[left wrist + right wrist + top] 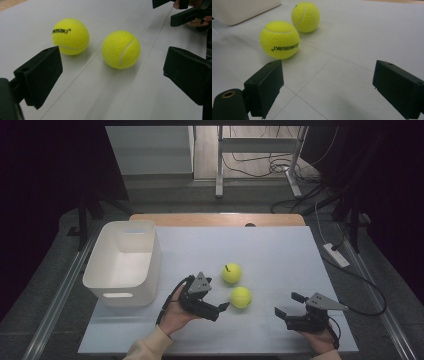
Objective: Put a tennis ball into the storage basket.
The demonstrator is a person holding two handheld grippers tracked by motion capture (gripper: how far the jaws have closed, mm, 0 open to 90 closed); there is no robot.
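Two yellow tennis balls lie close together on the white table top (pixel 280 255). The far ball (pixel 231 273) (pixel 70 36) (pixel 305 17) sits a little left of the near ball (pixel 241 297) (pixel 121 49) (pixel 279 40). My left gripper (pixel 220 298) (pixel 113 75) is open just left of the near ball, jaws pointing at it with nothing between them. Toward the right front, my right gripper (pixel 289 304) (pixel 330 87) is open and empty too, aimed left at the balls from a short way off.
A white plastic bin (pixel 122 262) (pixel 239 10) stands empty at the table's left side. In the left gripper view the other gripper (pixel 186 13) shows at the top right. A bare wooden strip (pixel 220 219) runs along the far edge.
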